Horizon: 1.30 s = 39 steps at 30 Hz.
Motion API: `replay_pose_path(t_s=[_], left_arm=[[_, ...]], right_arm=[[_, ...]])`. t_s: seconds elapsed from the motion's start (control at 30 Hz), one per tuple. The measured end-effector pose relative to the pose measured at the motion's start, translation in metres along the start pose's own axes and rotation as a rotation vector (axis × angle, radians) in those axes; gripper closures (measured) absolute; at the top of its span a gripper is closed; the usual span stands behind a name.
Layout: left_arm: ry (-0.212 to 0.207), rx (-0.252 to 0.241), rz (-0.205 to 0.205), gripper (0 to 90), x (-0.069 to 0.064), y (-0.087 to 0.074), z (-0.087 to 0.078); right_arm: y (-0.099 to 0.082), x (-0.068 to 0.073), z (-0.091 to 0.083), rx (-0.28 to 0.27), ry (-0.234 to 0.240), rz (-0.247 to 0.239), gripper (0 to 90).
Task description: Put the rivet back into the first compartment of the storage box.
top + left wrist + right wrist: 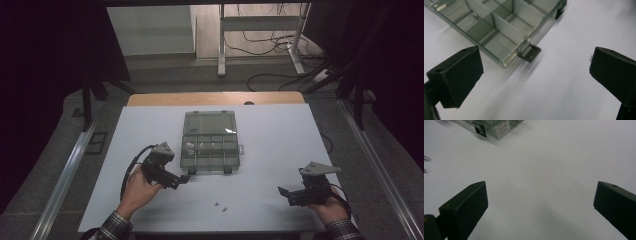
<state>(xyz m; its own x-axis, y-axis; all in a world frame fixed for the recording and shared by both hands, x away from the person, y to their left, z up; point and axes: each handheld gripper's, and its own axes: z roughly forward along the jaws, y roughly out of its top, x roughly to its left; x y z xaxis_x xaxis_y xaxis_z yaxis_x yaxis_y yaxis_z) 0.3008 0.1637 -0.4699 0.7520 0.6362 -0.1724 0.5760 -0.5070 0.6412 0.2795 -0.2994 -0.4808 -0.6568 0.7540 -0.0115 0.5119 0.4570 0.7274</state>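
Clear compartment box [210, 142] lies just beside the wide-jawed left gripper [184, 179].

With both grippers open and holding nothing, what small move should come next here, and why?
Probably the right gripper should slide left toward the two small screws lying loose on the white table in front of the open compartment box. Its jaws stand wide apart with bare table between them, and the screws lie to its left. The left gripper sits at the box's near edge.

Dim, soft shadows, slight blur
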Motion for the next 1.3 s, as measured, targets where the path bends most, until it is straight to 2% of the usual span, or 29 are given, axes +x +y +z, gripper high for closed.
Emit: replay_pose_path(t_s=[0.27, 0.4, 0.57, 0.77, 0.87, 1.0, 1.13, 1.3], left_arm=[[0.013, 0.055, 0.024, 0.0, -0.014, -0.007, 0.006], [0.015, 0.094, 0.055, 0.0, -0.024, -0.006, 0.012], [-0.001, 0.145, 0.078, 0.0, -0.036, -0.001, 0.023], [-0.025, 0.178, 0.111, 0.0, -0.052, 0.007, 0.038], [-0.051, 0.186, 0.119, 0.0, -0.058, 0.011, 0.046], [-0.051, 0.218, 0.165, 0.0, -0.065, 0.016, 0.057], [-0.045, 0.239, 0.198, 4.2, -0.071, 0.02, 0.068], [-0.077, 0.259, 0.221, 16.5, -0.078, 0.023, 0.079]], right_arm=[[0.0, 0.001, 0.0, 0.003, 0.001, 0.0, 0.0], [0.0, 0.001, 0.001, 0.005, 0.002, -0.004, 0.0], [0.0, 0.001, 0.001, 0.01, 0.004, -0.01, 0.0], [0.0, 0.001, 0.001, 0.013, 0.004, -0.013, 0.0], [0.0, 0.002, 0.002, 0.014, 0.005, -0.013, 0.0], [0.0, 0.002, 0.002, 0.016, 0.007, -0.017, 0.0], [0.0, 0.002, 0.003, 0.021, 0.007, -0.022, 0.0], [0.0, 0.002, 0.003, 0.027, 0.006, -0.029, 0.0]])
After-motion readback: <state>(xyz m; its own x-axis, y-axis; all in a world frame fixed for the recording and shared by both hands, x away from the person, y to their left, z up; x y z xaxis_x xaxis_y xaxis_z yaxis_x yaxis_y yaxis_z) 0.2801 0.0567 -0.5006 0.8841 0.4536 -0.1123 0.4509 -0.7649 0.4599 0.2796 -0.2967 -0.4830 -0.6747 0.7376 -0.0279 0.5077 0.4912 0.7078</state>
